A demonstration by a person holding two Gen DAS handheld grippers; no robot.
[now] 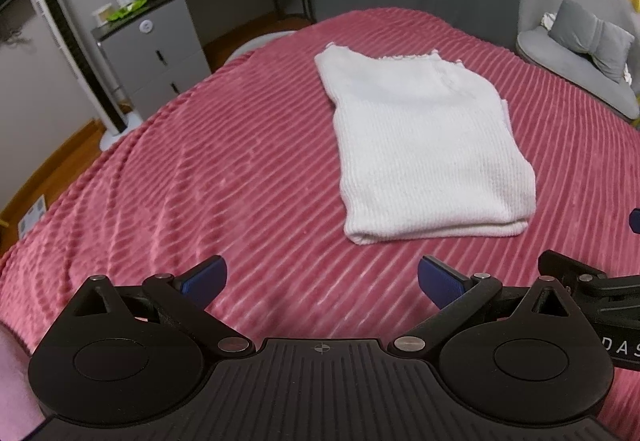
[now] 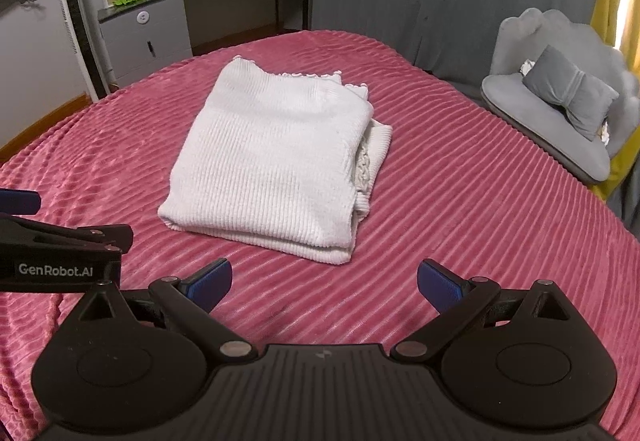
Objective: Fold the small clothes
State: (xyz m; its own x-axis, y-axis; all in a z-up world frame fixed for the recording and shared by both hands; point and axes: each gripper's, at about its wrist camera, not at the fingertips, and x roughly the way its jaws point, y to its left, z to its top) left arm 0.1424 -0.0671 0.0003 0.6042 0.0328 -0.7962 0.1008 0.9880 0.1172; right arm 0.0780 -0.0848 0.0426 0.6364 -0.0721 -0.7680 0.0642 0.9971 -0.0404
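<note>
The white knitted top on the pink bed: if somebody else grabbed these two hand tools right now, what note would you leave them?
Left gripper: open, empty, hovering over the pink bedspread short of the garment.
Right gripper: open, empty, alongside the left one.
White knit top: lies on the bedspread as a layered, roughly rectangular bundle, frilled edge at the far end. Neither gripper touches it.
Done: the top looks folded.
Left: on its right side, inner layers stick out from under the top layer; perhaps tuck them in. No other clothes are in view.
</note>
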